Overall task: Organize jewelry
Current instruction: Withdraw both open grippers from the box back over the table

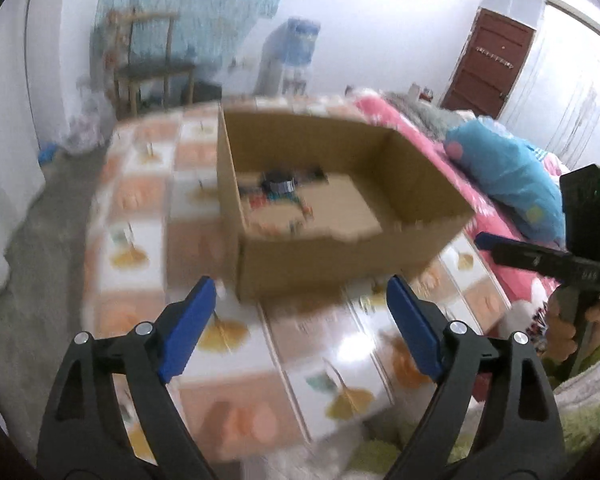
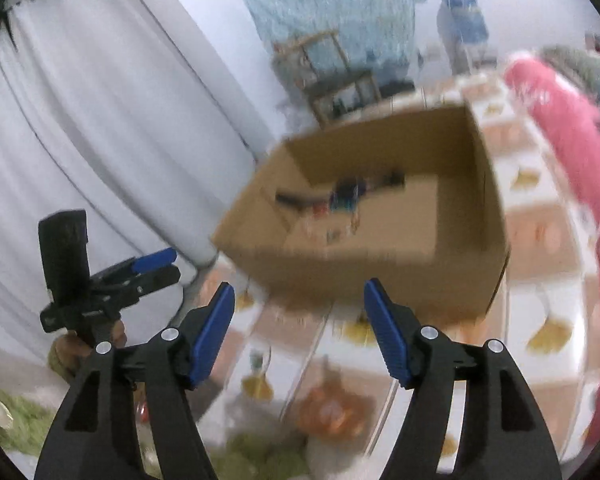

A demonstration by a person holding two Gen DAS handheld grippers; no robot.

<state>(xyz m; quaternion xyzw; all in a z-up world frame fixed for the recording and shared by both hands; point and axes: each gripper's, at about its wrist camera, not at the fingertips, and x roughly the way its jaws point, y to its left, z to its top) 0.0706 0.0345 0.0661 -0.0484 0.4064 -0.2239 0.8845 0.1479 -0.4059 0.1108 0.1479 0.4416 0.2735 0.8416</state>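
- Left wrist view: the left claw (image 1: 300,300) is held apart and empty, just short of the open brown cardboard box (image 1: 340,256).
- The box is set on a tile-patterned surface (image 1: 140,200); blurred small items, probably jewelry (image 1: 280,192), lie inside.
- The right claw (image 2: 300,304) is likewise spread and empty.

Bright, even daylight, heavy motion blur (glare on tabletop (image 1: 352,344)), fisheye-bent edges.

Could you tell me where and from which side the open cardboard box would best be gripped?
Probably by the top edge of the near wall of the cardboard box, coming down from above: it has no lid or handles, and that thin upright wall faces the open left gripper and right gripper, so one finger could go inside and one outside.
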